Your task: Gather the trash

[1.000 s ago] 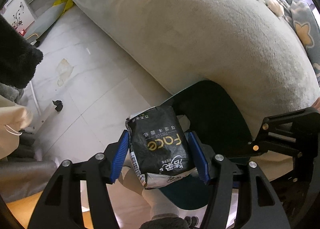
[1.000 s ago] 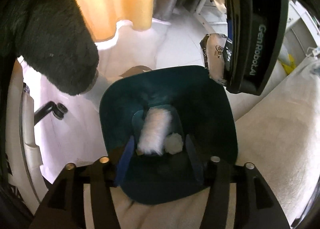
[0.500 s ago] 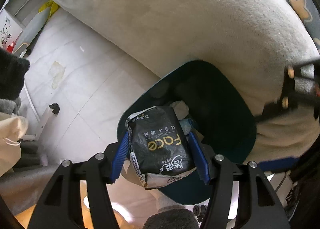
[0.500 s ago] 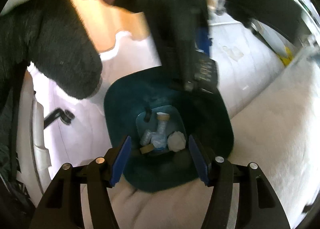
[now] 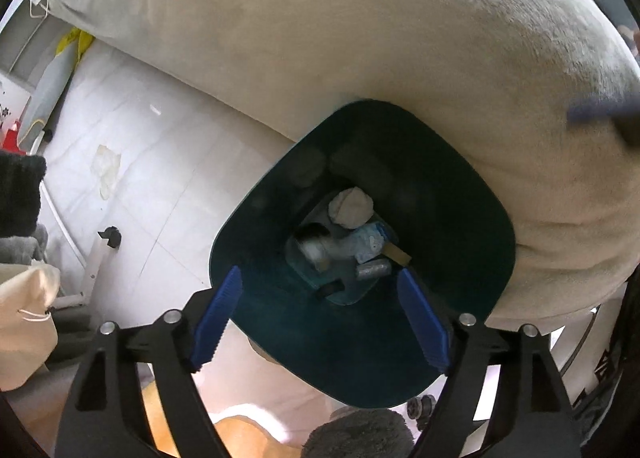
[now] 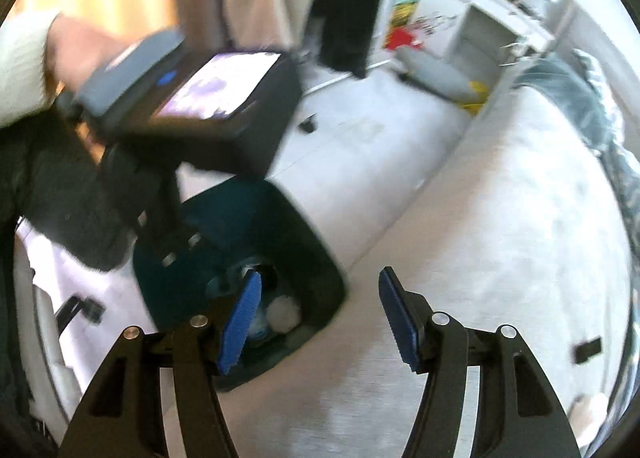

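A dark teal trash bin (image 5: pixel 448 194) stands on the floor against the sofa. In the left wrist view its bottom holds a crumpled white wad (image 5: pixel 351 207), a bluish wrapper (image 5: pixel 366 241) and other small scraps. My left gripper (image 5: pixel 320 316) is open and empty, directly above the bin's mouth. The black tissue pack is not in view. My right gripper (image 6: pixel 320 316) is open and empty over the sofa cushion, with the bin (image 6: pixel 308 242) to its lower left. The left gripper's body (image 6: pixel 208 102) shows blurred above the bin in the right wrist view.
A large beige sofa cushion (image 5: pixel 360 38) curves around the bin's far side. White tiled floor (image 5: pixel 152 146) lies to the left, with a pale scrap (image 5: pixel 107 168) on it. A white shelf unit (image 6: pixel 496 30) and yellow items stand at the far wall.
My left gripper has opened and the black tissue pack has left it. My right gripper has swung right, away from the bin and over the sofa.
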